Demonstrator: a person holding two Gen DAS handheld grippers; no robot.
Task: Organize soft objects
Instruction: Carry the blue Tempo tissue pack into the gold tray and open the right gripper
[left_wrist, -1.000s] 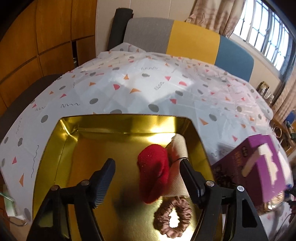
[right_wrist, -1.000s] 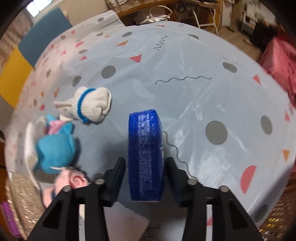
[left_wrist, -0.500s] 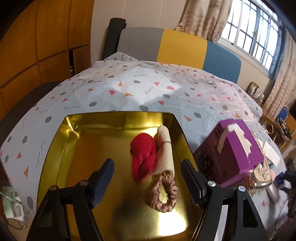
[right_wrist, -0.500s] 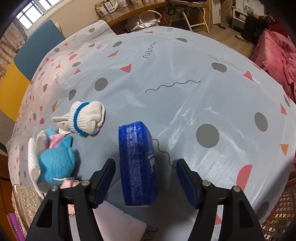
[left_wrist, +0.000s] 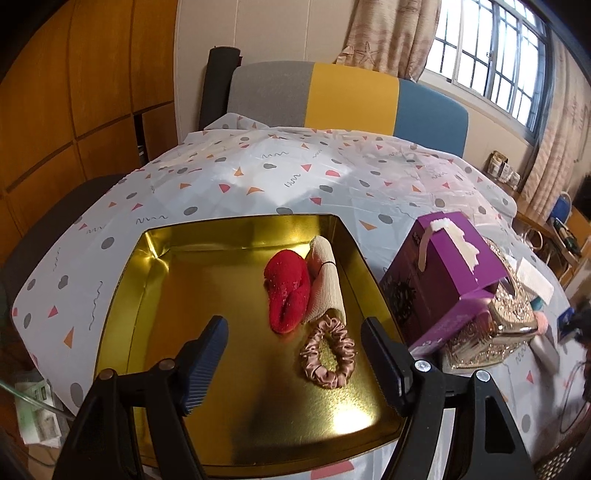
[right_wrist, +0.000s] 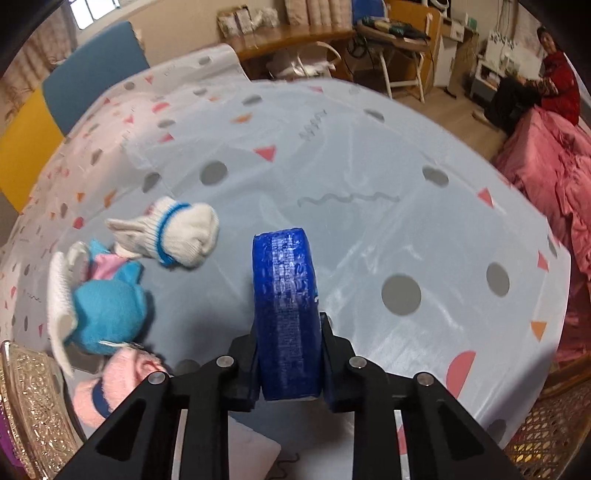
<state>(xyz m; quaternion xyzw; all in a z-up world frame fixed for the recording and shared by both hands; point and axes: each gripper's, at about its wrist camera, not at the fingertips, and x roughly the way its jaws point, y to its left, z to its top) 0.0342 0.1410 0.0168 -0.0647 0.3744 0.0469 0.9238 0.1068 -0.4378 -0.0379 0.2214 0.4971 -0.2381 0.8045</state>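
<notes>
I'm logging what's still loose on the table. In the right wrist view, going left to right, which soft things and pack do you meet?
Blue plush toy → white sock with blue band → blue pack, clamped in the right gripper.

The gold tray has its near rim behind the left gripper's arms. The purple box covers part of the glitter bag. At 3 o'clock there, things are blurred. The blue pack hides the right pads. The pink sock is blurred.
</notes>
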